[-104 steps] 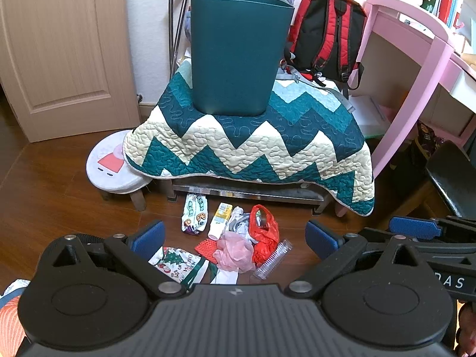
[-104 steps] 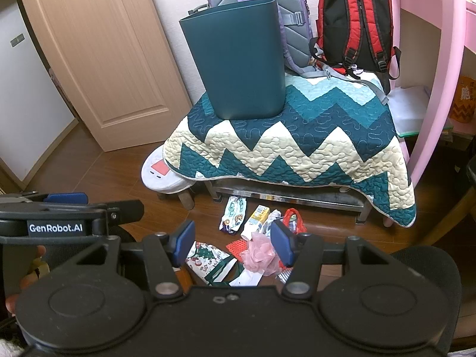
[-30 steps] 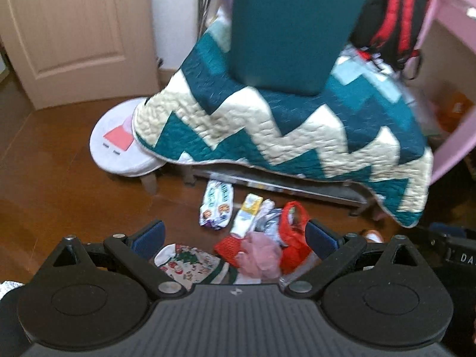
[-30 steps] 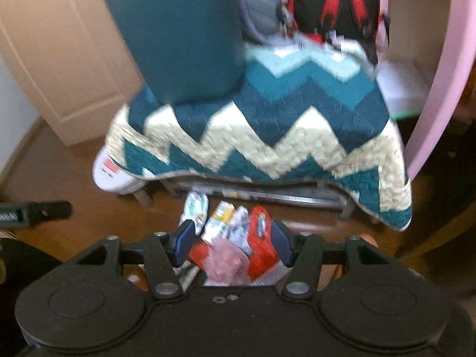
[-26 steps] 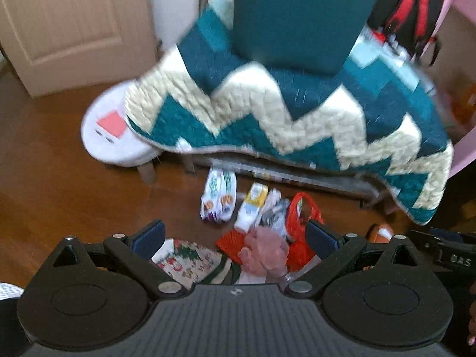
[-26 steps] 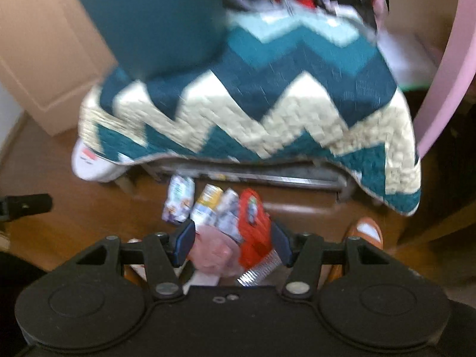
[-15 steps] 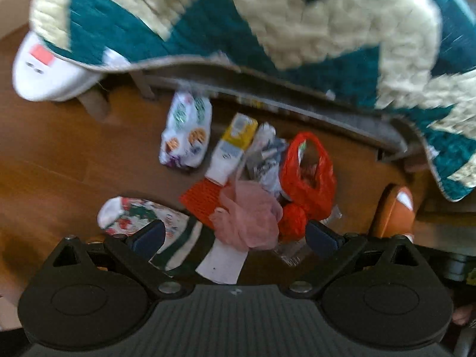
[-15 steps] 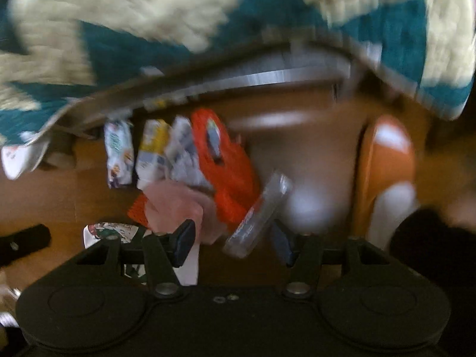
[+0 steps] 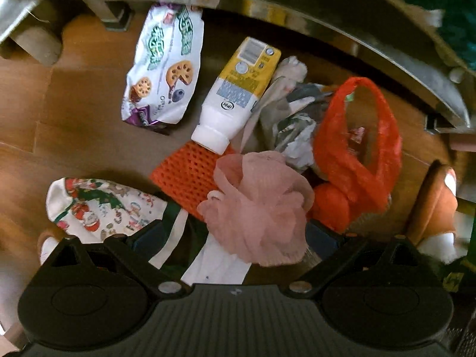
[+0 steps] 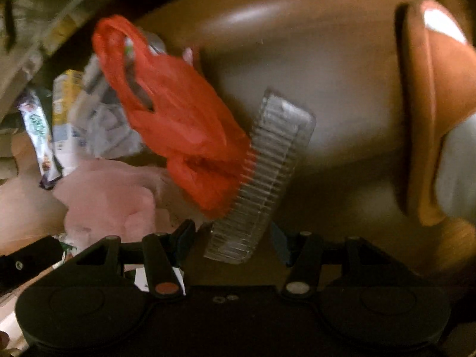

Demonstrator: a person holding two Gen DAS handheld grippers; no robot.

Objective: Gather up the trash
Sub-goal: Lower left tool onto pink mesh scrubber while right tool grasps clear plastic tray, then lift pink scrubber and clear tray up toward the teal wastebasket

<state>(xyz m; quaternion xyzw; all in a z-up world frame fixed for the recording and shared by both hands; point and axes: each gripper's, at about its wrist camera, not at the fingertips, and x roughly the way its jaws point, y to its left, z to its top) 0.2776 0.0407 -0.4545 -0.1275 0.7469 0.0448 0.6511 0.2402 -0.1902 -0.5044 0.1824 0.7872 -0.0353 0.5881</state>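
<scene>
Lying on the floor, the red plastic bag (image 9: pixel 357 151) is seen holding small items. Left gripper (image 9: pixel 235 238) and right gripper (image 10: pixel 232 239) are spread wide, empty.

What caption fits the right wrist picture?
Open right gripper poised around a ribbed clear plastic tray beside a red plastic bag.

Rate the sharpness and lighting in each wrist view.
Left wrist view: fairly sharp and well lit, bottle label readable, fisheye bending the metal frame. Right wrist view: dim, motion-blurred; red bag and clear ridged tray smeared.
</scene>
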